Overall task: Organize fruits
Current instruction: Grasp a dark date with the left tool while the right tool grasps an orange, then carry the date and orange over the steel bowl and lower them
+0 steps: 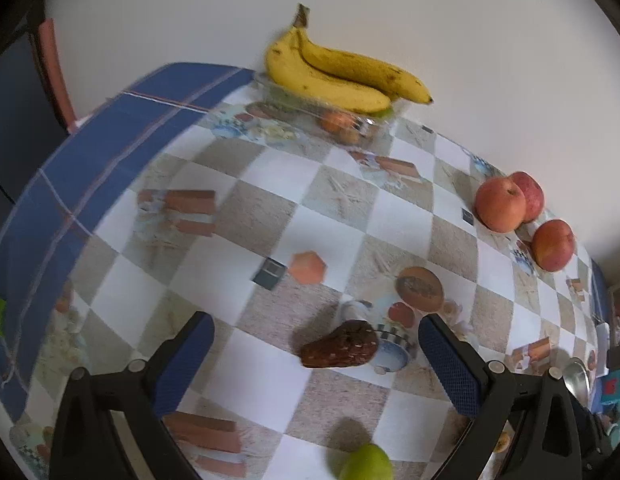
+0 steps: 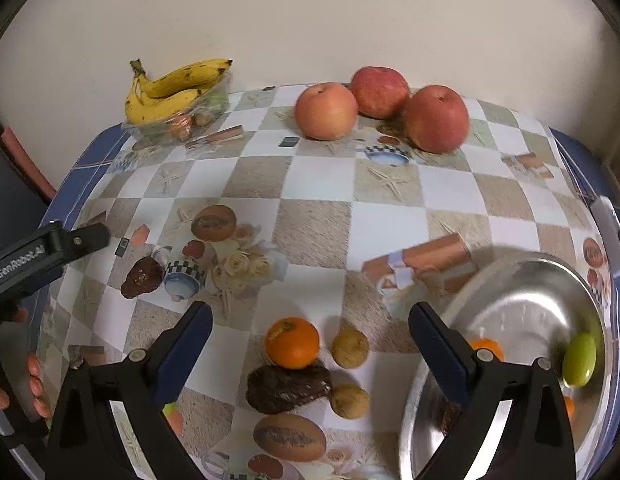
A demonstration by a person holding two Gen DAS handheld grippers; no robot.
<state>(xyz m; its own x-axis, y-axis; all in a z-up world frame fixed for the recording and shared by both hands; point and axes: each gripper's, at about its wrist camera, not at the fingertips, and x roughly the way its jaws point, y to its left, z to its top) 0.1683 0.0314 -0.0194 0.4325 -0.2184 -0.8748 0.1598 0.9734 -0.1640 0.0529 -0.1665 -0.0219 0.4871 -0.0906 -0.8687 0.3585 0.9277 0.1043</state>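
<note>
Both grippers are seen spread wide with nothing between the pads: the right gripper [image 2: 310,344] hangs over a loose cluster, the left gripper [image 1: 316,356] over a single dark brown fruit [image 1: 340,345]. Trouble is most likely expected at the cluster, since the orange [image 2: 292,343] is touching the dark lumpy fruit [image 2: 287,388] with two small yellowish fruits [image 2: 350,374] just beside it, so a neighbour could get nudged and rolled off toward the table edge, or two things pinched at once. The steel bowl [image 2: 522,280] sits right beside the right jaw and could be clipped. The brown fruit under the left gripper is lying flat, long axis roughly across the jaws, narrow end pointed left.
</note>
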